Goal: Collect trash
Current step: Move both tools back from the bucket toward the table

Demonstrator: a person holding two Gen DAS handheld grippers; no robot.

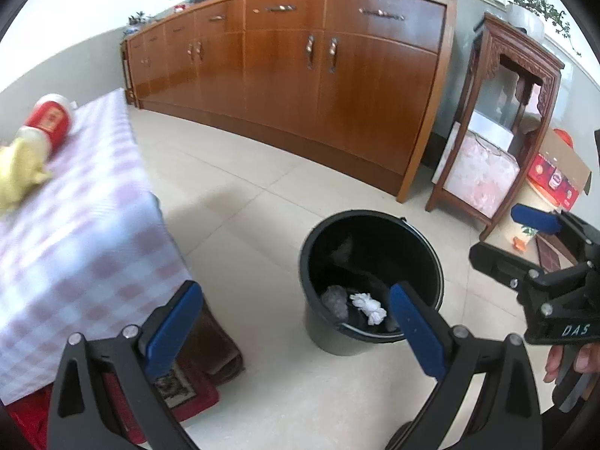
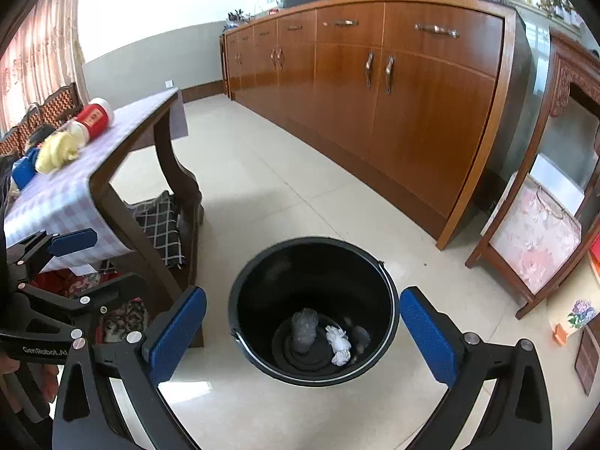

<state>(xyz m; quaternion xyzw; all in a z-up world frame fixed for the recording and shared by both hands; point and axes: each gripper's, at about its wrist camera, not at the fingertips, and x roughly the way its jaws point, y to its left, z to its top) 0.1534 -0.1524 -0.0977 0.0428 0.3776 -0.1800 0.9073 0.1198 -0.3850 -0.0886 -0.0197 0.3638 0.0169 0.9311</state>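
A black bucket [image 1: 375, 213] [image 2: 311, 240] stands on the tiled floor. A white crumpled tissue [image 1: 369, 305] [image 2: 339, 341] and a grey crumpled wad [image 1: 335, 300] [image 2: 303, 328] lie at its bottom. My left gripper [image 1: 296, 324] [image 2: 90, 266] hovers above the bucket's near left side, jaws wide open and empty. My right gripper [image 2: 302, 333] [image 1: 519, 240] hangs over the bucket's near rim, also wide open and empty. On the table [image 1: 93, 232] [image 2: 71, 198] with the chequered cloth, left of the bucket, lie a red cup [image 1: 50, 120] [image 2: 93, 116] and a yellow crumpled piece [image 1: 17, 176] [image 2: 56, 153].
A long wooden sideboard [image 1: 300, 75] [image 2: 393, 93] runs along the far wall. A carved wooden stand [image 1: 498, 120] [image 2: 540, 225] is to the right, with a cardboard box [image 1: 558, 172] beside it. Folded cloths [image 2: 161, 225] and a rug [image 1: 180, 386] lie under the table.
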